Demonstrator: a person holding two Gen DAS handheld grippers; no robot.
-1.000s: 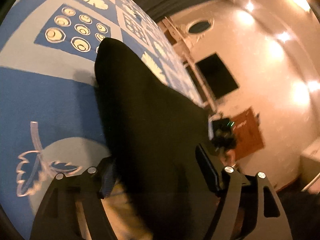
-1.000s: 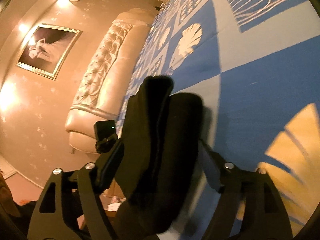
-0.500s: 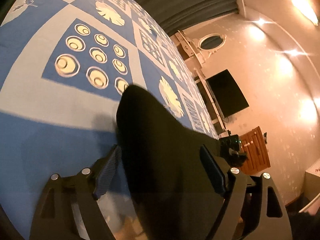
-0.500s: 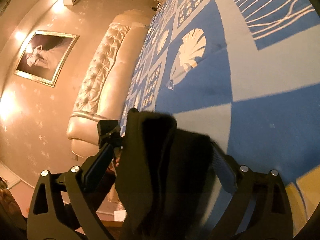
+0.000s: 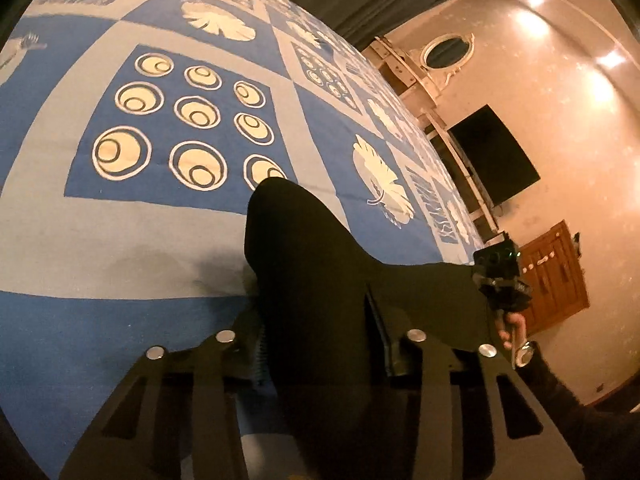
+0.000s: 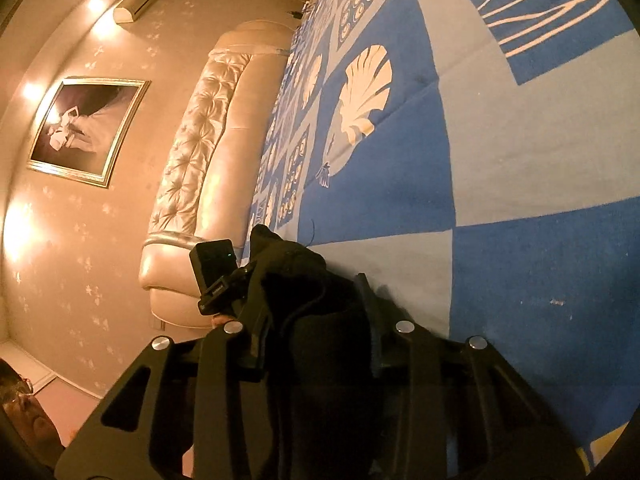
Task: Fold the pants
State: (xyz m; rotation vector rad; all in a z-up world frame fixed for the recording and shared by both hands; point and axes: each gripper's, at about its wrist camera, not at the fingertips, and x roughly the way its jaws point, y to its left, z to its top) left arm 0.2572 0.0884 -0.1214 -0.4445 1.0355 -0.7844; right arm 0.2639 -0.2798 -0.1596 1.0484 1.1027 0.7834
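The black pants (image 5: 320, 272) hang between both grippers above the blue and grey patterned bedspread (image 5: 160, 220). My left gripper (image 5: 316, 340) is shut on one end of the pants, the cloth bunched between its fingers. My right gripper (image 6: 312, 320) is shut on the other end of the pants (image 6: 304, 280), folded thick between its fingers. The right gripper shows at the right of the left wrist view (image 5: 500, 276), and the left gripper shows at the left of the right wrist view (image 6: 216, 272).
The bedspread (image 6: 480, 160) covers a wide bed. A tufted cream headboard (image 6: 200, 152) lies beyond it. A wall TV (image 5: 492, 160) and a wooden cabinet (image 5: 556, 280) stand past the bed's foot. A framed picture (image 6: 84, 128) hangs on the wall.
Both grippers have moved further over the bed with the pants still held. The jaws look narrower on the cloth than before.
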